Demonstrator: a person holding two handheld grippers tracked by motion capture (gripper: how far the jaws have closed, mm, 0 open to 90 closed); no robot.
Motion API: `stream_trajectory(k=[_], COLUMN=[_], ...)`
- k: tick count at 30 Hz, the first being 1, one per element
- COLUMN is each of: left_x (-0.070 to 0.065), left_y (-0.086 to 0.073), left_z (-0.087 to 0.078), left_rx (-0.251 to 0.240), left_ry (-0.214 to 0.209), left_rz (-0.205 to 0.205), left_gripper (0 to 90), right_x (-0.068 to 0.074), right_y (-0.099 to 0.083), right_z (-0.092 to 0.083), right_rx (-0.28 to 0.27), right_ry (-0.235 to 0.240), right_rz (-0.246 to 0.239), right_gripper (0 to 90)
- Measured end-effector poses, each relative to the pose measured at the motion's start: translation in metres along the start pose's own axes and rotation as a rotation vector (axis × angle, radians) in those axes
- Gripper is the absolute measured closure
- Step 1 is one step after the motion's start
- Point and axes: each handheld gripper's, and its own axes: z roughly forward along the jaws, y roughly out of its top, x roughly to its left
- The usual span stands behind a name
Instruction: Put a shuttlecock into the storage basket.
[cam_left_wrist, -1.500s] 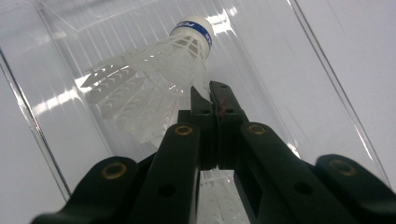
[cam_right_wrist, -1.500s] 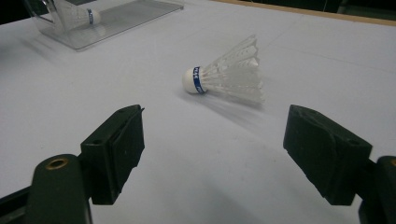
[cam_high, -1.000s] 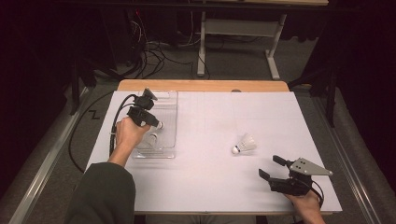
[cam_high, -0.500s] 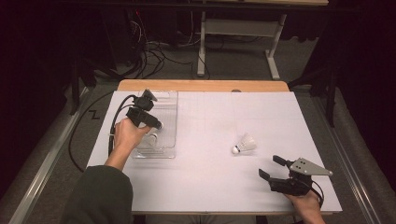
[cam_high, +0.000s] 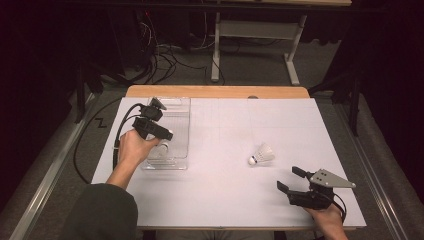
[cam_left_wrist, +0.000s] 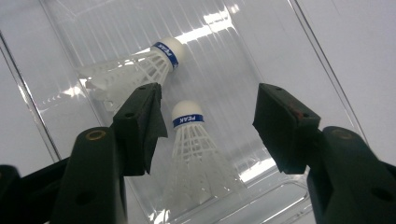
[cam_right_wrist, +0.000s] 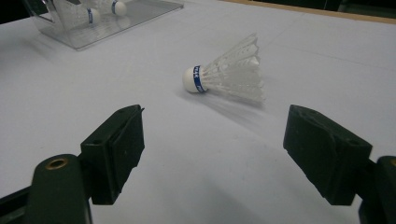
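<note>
The shuttlecocks (cam_left_wrist: 194, 154) in the clear plastic tray (cam_high: 180, 112) are white, each with a blue band lettered in white below its round cap. The shuttlecock (cam_right_wrist: 229, 74) lying right of the tray has the same colours. The table (cam_high: 225, 200) is white with a tan wooden far edge. Both grippers' fingers (cam_right_wrist: 116, 149) are black.

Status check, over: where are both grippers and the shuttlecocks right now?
Left gripper over the clear tray, jaws just opened, two shuttlecocks lying inside. Right gripper open, empty, facing the loose shuttlecock. Nothing between them.
</note>
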Motion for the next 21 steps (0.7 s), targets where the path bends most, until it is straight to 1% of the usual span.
stream_trajectory(k=[4, 10, 21], left_x=[-0.002, -0.005, -0.013], left_y=[-0.003, -0.007, -0.013], left_z=[-0.002, -0.006, -0.013], left_rx=[-0.010, -0.026, -0.041], left_ry=[0.003, -0.005, -0.009], left_rz=[0.005, 0.016, 0.042], left_gripper=[40.9, 39.8, 39.0], right_x=[0.000, 0.000, -0.001], right_y=[0.000, 0.000, 0.000], right_z=[0.000, 0.000, 0.000], right_rx=[0.002, 0.002, -0.001], right_ry=[0.000, 0.000, -0.002], right_rz=[0.004, 0.005, 0.004], right_gripper=[20.8, 20.8, 20.8])
